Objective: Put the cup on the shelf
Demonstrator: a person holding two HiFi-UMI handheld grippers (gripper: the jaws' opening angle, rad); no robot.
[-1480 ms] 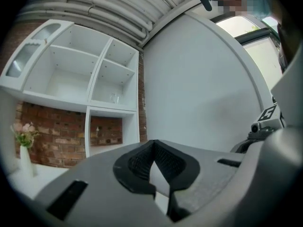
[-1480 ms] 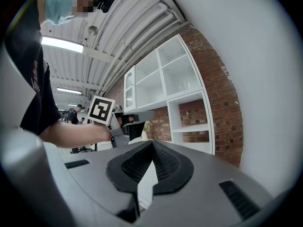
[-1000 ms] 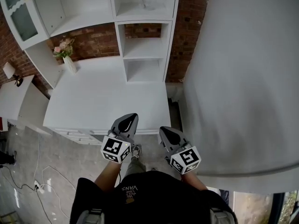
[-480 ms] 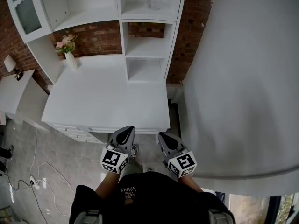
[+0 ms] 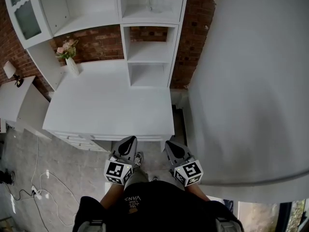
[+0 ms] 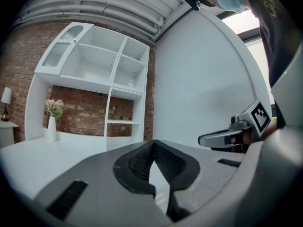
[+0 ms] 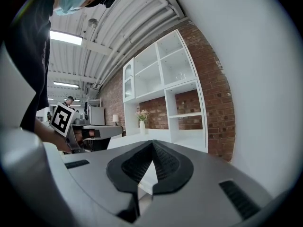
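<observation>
- Cup [image 5: 152, 3]: in the head view it is only a small, faint clear shape standing in the upper middle compartment of the white shelf unit [image 5: 147, 22], too small to tell more. The left gripper [image 5: 127, 144] and the right gripper [image 5: 172, 148] are side by side low in the picture, close to the person's body and well apart from the cup. Both point toward the front edge of the white counter [image 5: 106, 105]. A vase of flowers [image 5: 71, 64] stands at the counter's back left, against the brick wall [image 5: 96, 41].
- Left gripper view: the jaws are pressed together at their tips, with nothing between them. The shelf unit and the vase lie ahead beyond the counter, and the right gripper shows at the right edge.
- Right gripper view: the jaws meet at their tips and hold nothing. The left gripper shows at the left, in the person's hand, and the shelf unit stands ahead against the brick wall.
</observation>
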